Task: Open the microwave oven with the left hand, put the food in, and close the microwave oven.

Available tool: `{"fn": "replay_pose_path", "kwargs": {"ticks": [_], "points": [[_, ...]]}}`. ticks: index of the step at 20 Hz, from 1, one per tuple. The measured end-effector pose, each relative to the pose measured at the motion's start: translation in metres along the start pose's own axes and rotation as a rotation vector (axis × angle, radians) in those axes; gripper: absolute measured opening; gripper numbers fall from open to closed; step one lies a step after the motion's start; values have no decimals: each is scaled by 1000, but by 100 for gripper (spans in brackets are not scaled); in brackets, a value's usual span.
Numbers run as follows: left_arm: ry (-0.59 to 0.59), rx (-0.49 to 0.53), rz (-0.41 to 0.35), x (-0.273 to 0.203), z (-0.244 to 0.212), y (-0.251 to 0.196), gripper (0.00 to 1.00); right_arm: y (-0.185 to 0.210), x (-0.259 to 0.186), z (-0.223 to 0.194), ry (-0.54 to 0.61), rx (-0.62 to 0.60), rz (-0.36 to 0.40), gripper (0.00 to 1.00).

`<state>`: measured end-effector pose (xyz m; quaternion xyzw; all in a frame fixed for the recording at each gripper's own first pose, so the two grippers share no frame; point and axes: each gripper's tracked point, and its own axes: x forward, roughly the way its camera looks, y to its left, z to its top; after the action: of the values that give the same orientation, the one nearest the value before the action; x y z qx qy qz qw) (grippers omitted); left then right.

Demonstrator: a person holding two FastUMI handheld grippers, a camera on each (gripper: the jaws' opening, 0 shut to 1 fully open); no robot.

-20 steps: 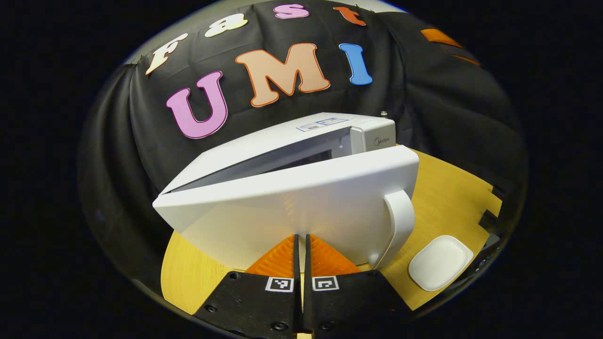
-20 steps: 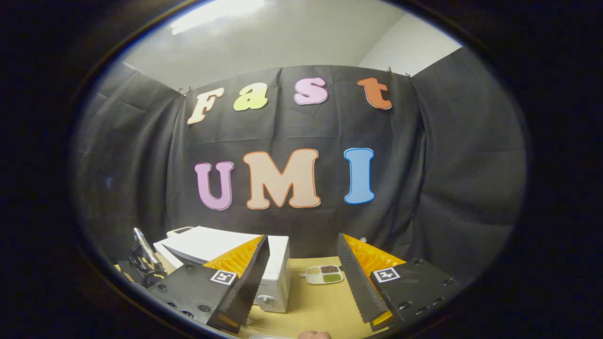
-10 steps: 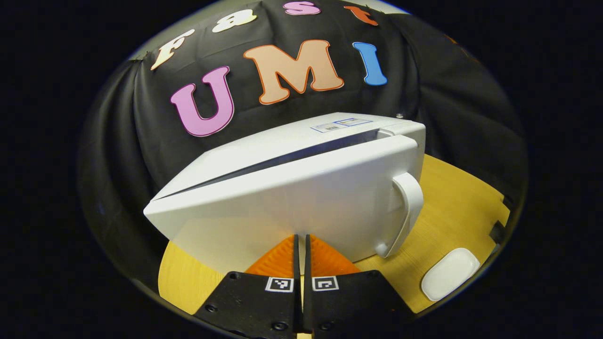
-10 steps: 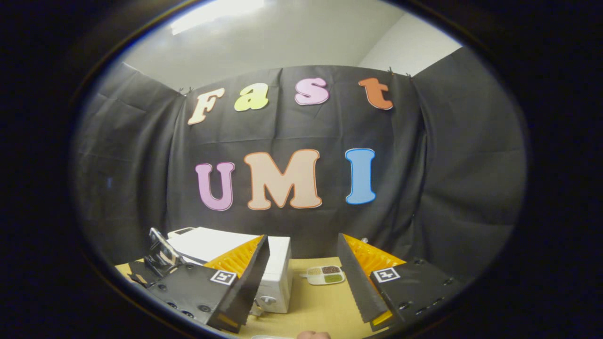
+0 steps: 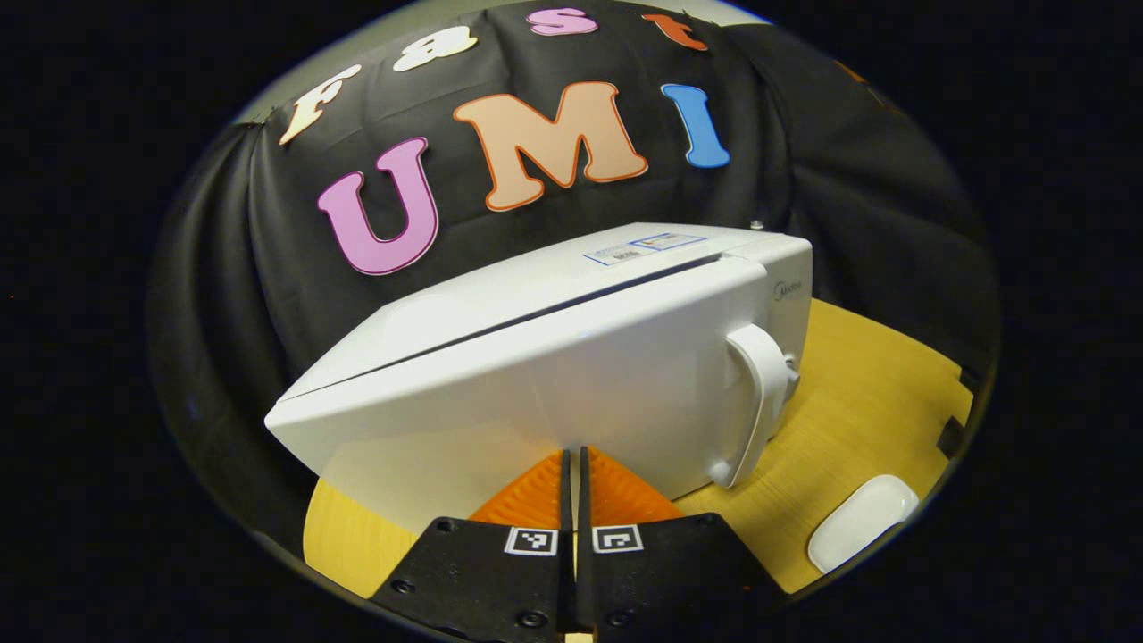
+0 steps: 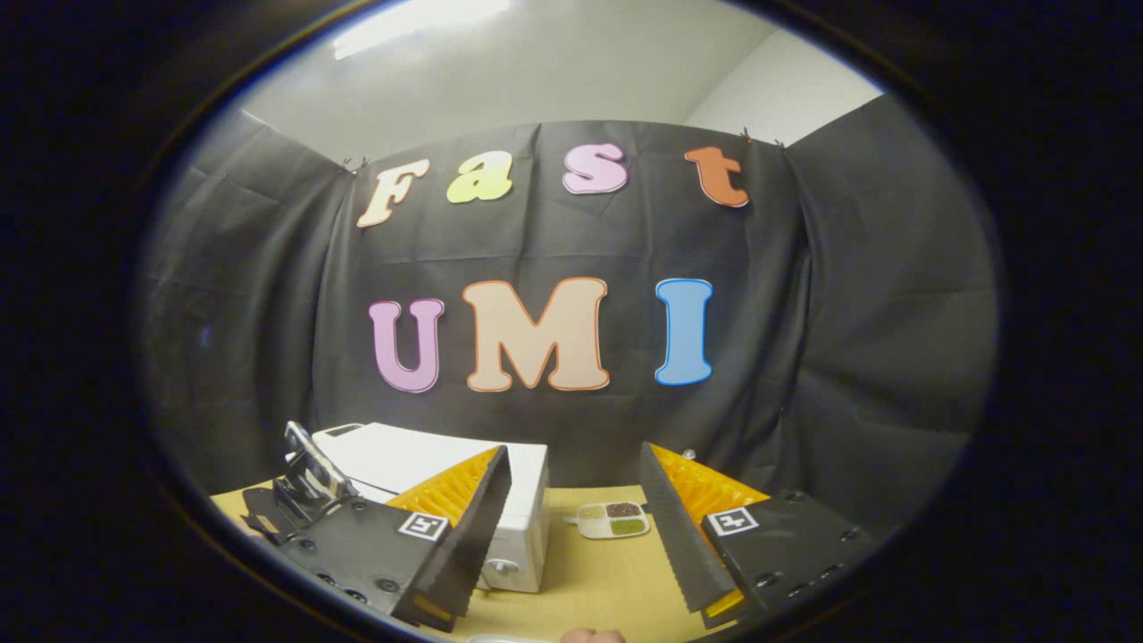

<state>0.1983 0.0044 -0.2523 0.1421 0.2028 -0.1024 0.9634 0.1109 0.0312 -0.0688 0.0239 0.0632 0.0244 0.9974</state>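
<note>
Left gripper view, near: the left gripper [image 5: 572, 464] is seen with its two fingers pressed together, nothing between them, tips up against the lower front of the microwave door [image 5: 554, 384]. The door appears fully or almost fully shut against the microwave oven [image 5: 554, 268]; only a thin seam is seen along the top edge. The step in hand is judged to be the last one, the door being pushed closed. Whether the latch has caught cannot be told. The next move is judged to call for a short firm push until the seam is flush, then the gripper drawn straight back, clear of the door handle [image 5: 757, 402] to its right.

On the wooden table [image 5: 857, 393], to the right of the oven, a white dish [image 5: 859, 522] is seen, apparently empty. The oven's inside is hidden behind the door, so whether the food has been put in cannot be checked.

Right gripper view, near: the right gripper [image 6: 571, 518] is held wide open and empty above the table, well apart from the oven. Just behind its left finger the oven's control end with a round knob [image 6: 502, 565] is seen. Farther back, a small divided tray [image 6: 613, 520] sits on the table, with brown, dark and green fillings in its separate compartments. At far left, the other gripper's body [image 6: 308, 473] is seen beside the oven.
</note>
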Motion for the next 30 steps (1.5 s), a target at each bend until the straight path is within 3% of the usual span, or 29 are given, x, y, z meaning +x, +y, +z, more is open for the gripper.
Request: {"fn": "replay_pose_path", "kwargs": {"ticks": [3,10,14,15,19,24,30], "points": [[27,-73,-7,2,-4,-5,0,2,5,-5,16,14,7,84],[31,-47,-9,10,-5,-13,1,7,9,-9,34,15,30,84],[-6,-10,42,-5,11,-4,1,9,5,-11,30,6,30,84],[-18,-23,38,-14,16,-7,1,10,5,-13,33,3,30,89],[-116,-102,46,-56,61,-1,1,14,8,-16,37,6,33,89],[-301,-161,109,-114,148,48,0,16,13,-13,36,-5,38,89],[-405,-240,113,-161,199,75,1,25,17,-9,32,-21,53,89]]}}
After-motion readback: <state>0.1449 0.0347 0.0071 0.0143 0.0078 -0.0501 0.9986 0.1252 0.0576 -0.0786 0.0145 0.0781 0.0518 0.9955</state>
